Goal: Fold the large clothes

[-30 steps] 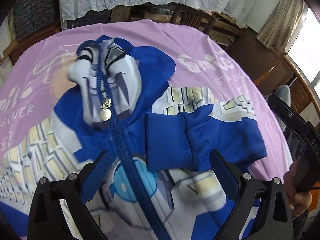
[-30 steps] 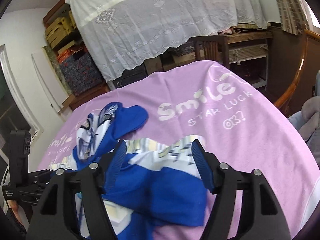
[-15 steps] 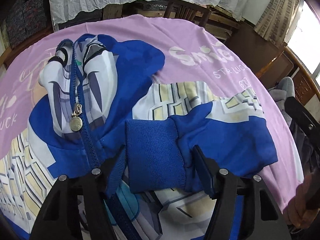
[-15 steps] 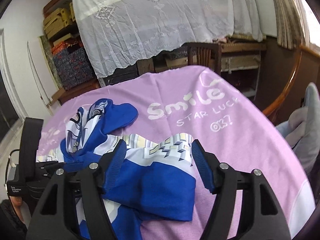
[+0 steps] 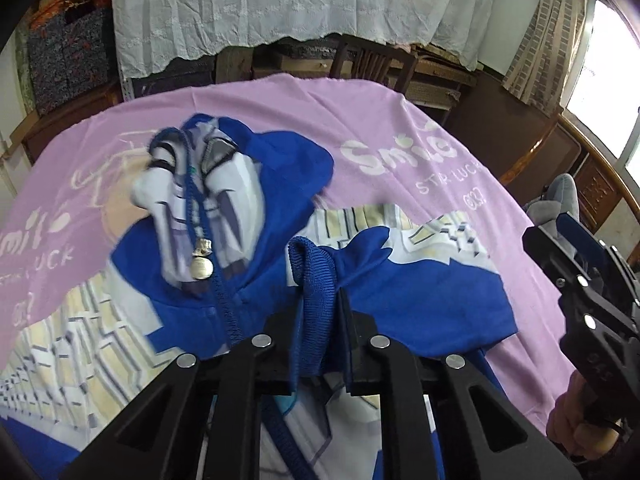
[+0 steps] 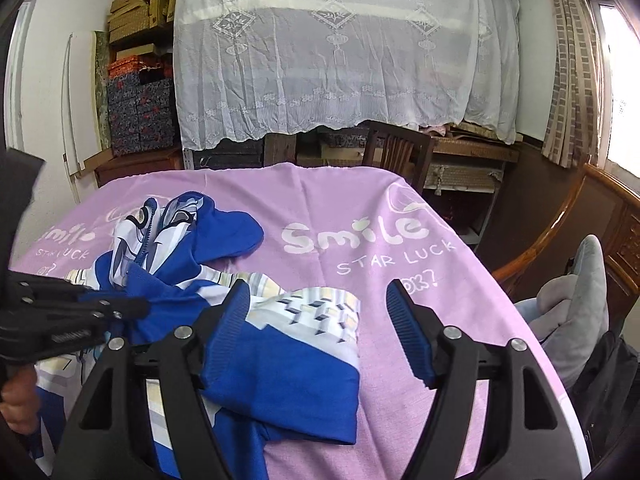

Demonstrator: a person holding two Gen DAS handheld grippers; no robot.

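The hoodie [image 5: 248, 248] lies spread on the pink cloth [image 6: 400, 208] over the surface, hood toward the far edge. The left tongs [image 5: 320, 320] are clamped on the ribbed cuff [image 5: 314, 280], its sleeve folded across the chest. The right tongs [image 6: 318, 320] stand wide apart above the sleeve's [image 6: 280, 368] blue part, gripping nothing. Bare cloth stretches right of the hoodie toward the surface's wooden edge [image 6: 568, 220].

Hidden, cropped and blurred parts

The ribbed cuff [image 5: 316, 280] disappears between the left gripper [image 5: 319, 320] fingers, so its end is unseen. The hoodie [image 5: 248, 216] hem runs off the bottom edge in both views; its printed hood is motion-blurred. The right gripper [image 6: 320, 320] covers part of the folded sleeve [image 6: 280, 376].
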